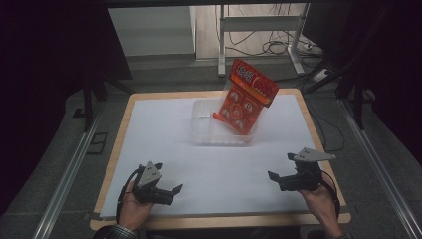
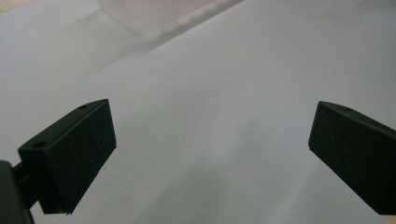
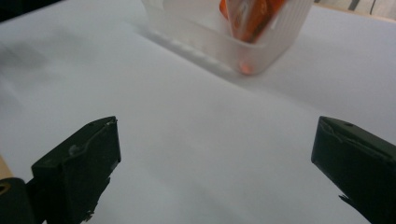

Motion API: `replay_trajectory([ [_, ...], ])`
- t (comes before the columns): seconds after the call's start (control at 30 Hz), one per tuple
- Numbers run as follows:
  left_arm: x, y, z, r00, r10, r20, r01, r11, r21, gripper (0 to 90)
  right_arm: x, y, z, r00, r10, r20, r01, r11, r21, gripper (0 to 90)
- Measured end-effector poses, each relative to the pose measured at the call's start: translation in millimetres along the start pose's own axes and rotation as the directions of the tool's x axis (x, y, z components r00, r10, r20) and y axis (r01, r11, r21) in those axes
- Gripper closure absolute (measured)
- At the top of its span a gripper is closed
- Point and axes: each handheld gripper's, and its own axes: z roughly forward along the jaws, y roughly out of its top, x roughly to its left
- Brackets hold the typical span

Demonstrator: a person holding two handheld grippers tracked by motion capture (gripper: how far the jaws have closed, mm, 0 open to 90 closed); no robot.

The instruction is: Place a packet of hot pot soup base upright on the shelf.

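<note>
Resting well ahead of both claws, toward the far middle of the white-covered table (image 1: 164, 149): a clear plastic tub (image 1: 201, 130), standing with an orange snack bag (image 1: 245, 97) propped inside, leaning up and out over the far right rim. Waiting near the front edge, left gripper (image 1: 168, 190) and right gripper (image 1: 278, 167), each held in a hand, jaws spread wide, gripping nothing, hovering over bare white sheet. Showing in the right gripper view, ahead and slightly right of the open jaws: the tub wall and the bag's lower corner pressing against it. Showing in the left gripper view, at the top edge beyond the jaws: a pale rim of the tub (image 2: 154, 18). Risking, by this reading, a tip-over: the tall bag sitting top-heavy and tilted, likely spilling out or dragging the light tub along if nudged rather than pinched cleanly. Risking too a slip, the glossy film sliding between hard black pads if caught only at a corner. Possibly skidding under a one-sided push: the tub itself.
</note>
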Motion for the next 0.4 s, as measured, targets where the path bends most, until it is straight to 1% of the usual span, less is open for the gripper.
replay_trajectory([
  [0.07,0.0,-0.9,1.6,0.9997,0.019,-0.017,-0.018,0.9996,0.019,0.3,-1.0,-7.3,2.8,0.9998,-0.011,0.014,0.011,1.000,0.016,1.7],
  [0.1,-0.1,-1.2,2.3,0.9995,0.022,-0.021,-0.021,0.9995,0.024,0.3,-2.2,-11.8,4.9,0.9999,-0.008,0.015,0.008,1.000,0.027,1.7],
  [0.2,-0.4,-1.3,3.0,0.9992,0.031,-0.027,-0.030,0.9991,0.029,0.0,-5.1,-20.3,10.2,1.0000,0.008,0.002,-0.008,0.999,0.049,1.9],
  [0.3,0.0,-1.6,3.5,0.9991,0.033,-0.029,-0.032,0.9989,0.034,0.0,-6.0,-24.3,12.9,1.0000,0.004,0.001,-0.004,0.998,0.068,2.0],
  [0.4,0.4,-1.1,3.8,0.9992,0.030,-0.027,-0.029,0.9991,0.032,0.0,-6.3,-24.5,12.8,1.0000,0.000,0.001,-0.001,0.998,0.066,1.9],
])
